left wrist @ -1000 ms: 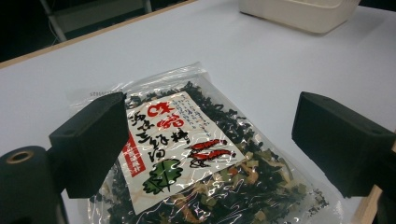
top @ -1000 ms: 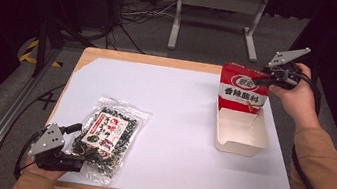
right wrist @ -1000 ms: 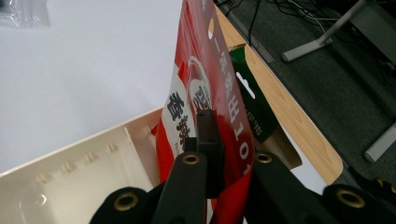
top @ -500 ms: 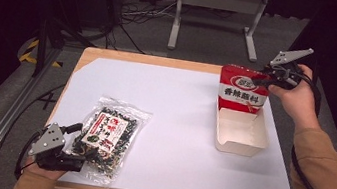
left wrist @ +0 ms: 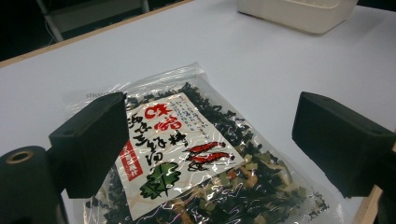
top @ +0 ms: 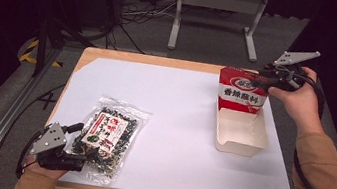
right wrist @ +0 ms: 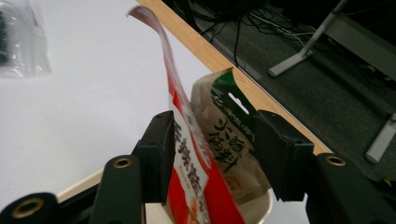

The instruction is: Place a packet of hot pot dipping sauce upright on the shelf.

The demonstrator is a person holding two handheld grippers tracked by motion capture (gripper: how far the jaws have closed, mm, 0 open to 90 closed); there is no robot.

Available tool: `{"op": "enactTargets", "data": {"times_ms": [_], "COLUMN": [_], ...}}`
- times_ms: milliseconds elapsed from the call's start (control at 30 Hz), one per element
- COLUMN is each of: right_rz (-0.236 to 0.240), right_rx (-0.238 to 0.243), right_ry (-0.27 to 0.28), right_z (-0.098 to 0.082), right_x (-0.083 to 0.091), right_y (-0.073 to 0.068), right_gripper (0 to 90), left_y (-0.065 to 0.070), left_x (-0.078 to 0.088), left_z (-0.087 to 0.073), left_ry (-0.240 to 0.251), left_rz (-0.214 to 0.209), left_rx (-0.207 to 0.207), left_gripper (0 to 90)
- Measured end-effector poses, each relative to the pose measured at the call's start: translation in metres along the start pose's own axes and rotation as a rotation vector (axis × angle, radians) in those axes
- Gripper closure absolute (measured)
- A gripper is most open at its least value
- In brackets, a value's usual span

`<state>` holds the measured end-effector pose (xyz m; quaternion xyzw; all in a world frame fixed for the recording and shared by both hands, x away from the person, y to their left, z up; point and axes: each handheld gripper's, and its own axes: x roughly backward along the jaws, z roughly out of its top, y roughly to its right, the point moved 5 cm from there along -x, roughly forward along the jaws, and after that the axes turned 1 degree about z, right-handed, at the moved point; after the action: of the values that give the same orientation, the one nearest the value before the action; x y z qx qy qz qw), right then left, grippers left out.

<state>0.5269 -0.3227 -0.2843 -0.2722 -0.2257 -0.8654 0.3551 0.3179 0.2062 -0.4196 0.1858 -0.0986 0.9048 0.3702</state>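
White table (top: 180, 106): seaweed bag (top: 108, 136) near front edge, left gripper (top: 78, 148) open

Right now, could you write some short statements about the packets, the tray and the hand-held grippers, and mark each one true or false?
1. The clear plastic packet of dark dried greens lies flat on the white table sheet. True.
2. The red packet lies flat beside the tray. False: it stands upright in the cream rectangular tray.
3. The left hand-held gripper is open over the greens packet. True.
4. The right hand-held gripper is clamped shut. False: its jaws have just been opening, with two packets between them.
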Motion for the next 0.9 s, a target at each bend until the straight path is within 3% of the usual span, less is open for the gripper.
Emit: {"op": "enactTargets", "data": {"times_ms": [267, 733, 900], "right_rz": [-0.025, -0.032, -0.025], "right_rx": [0.01, -0.03, -0.049], "right_ry": [0.027, 0.213, 0.246], "right_z": [0.006, 0.007, 0.002], "right_x": [0.012, 0.046, 0.053], "right_y": [-0.011, -0.036, -0.049], "right_gripper": [43.5, 35.1, 32.8], "left_y": [0.0, 0.001, 0.001], "left_x": [-0.001, -0.004, -0.003], "left_z": [0.001, 0.001, 0.001], "left_ry": [0.0, -0.003, -0.002], "left_rz": [-0.005, -0.01, -0.009], "left_rx": [-0.006, -0.006, -0.006], "left_gripper": [11.4, 11.4, 11.4]}}
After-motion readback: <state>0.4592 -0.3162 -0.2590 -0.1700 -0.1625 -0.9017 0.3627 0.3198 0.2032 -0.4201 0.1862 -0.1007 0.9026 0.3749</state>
